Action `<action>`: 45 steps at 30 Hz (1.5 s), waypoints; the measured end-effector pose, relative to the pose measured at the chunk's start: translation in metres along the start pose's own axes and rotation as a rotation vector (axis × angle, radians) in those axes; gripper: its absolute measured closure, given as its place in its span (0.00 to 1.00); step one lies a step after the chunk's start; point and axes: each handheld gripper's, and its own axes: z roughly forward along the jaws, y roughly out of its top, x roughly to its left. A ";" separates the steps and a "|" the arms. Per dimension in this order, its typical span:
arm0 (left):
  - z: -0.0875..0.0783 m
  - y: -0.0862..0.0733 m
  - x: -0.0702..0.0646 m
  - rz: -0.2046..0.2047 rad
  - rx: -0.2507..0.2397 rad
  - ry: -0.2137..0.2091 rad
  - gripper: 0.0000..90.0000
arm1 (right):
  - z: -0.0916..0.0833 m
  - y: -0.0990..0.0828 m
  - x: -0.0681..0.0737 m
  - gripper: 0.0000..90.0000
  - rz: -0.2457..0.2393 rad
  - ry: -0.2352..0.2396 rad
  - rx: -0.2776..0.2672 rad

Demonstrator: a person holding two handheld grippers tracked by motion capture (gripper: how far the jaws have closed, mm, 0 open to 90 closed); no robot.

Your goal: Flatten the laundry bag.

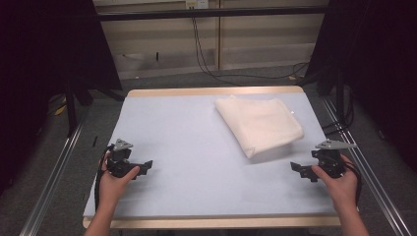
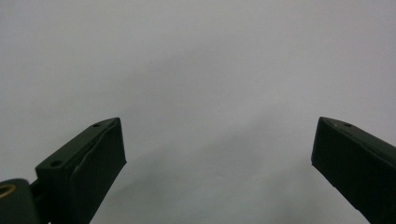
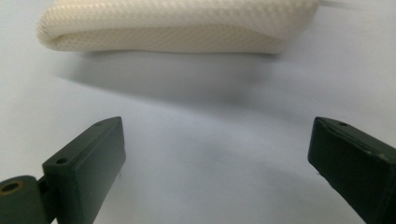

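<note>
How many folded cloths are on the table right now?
1. A cream folded cloth lies on the far right part of the table, ahead of the right tongs, untouched. The right gripper view shows its folded edge.

One cloth, two grippers, one table.

One folded cream cloth lay on the single table, which carried one pale grey cover with a wooden edge at the far and near sides. Two hand-held grippers were counted: one left gripper and one right gripper, each with two black jaws standing apart and one grey three-cornered plate on top. Two hands held them, one each. Two metal rails flanked the table.
</note>
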 end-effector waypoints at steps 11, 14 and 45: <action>-0.001 -0.001 0.004 -0.002 0.012 0.002 0.03 | 0.013 0.029 0.009 0.02 0.017 -0.022 -0.015; 0.001 -0.001 0.003 -0.010 0.006 0.003 0.03 | 0.018 0.041 0.012 0.03 0.021 -0.027 -0.019; 0.007 0.002 -0.009 0.028 0.033 -0.029 0.03 | 0.039 0.069 -0.013 0.46 0.129 -0.051 -0.022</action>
